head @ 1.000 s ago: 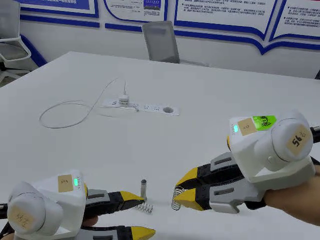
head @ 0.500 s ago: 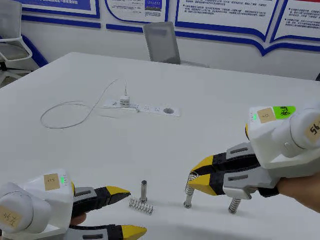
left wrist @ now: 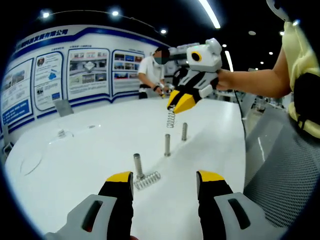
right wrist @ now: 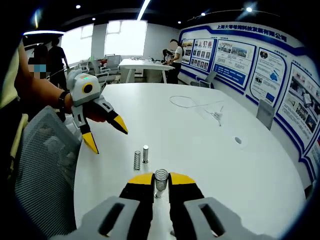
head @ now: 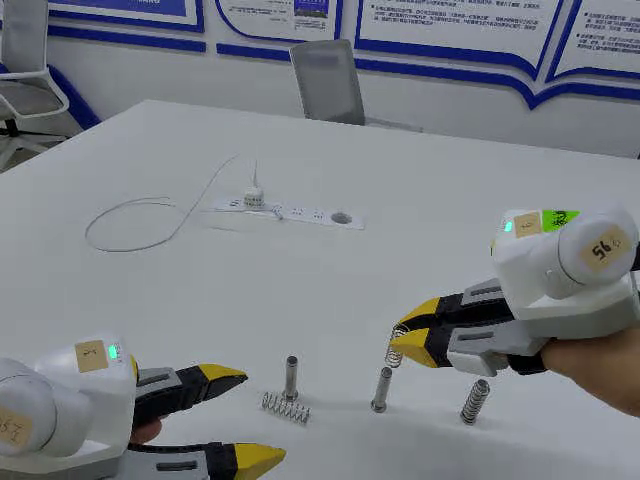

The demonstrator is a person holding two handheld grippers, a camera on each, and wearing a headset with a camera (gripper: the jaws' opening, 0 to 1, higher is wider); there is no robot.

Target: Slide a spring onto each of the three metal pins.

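Three metal pins stand near the table's front edge. The left pin point(head: 291, 377) and the middle pin point(head: 382, 388) are bare. A spring point(head: 474, 400) sits on the right pin. My right gripper point(head: 406, 341) is shut on a second spring point(head: 395, 346), which hangs just above and slightly right of the middle pin; the same held spring point(right wrist: 161, 180) shows between my shut jaws. A third spring point(head: 285, 407) lies flat beside the left pin. My left gripper point(head: 252, 415) is open, left of that loose spring point(left wrist: 147, 180), with the left pin point(left wrist: 137, 165) ahead.
A white power strip point(head: 290, 212) with a looped cable point(head: 140, 215) lies mid-table. A grey office chair point(head: 325, 80) stands at the far edge. People stand in the room behind point(right wrist: 172, 57). The table edge point(left wrist: 240, 165) runs close on the right of the left gripper view.
My right gripper has moved right and up with its spring, uncovering the middle pin and the sprung right pin. The left gripper has drawn back a little to the left.
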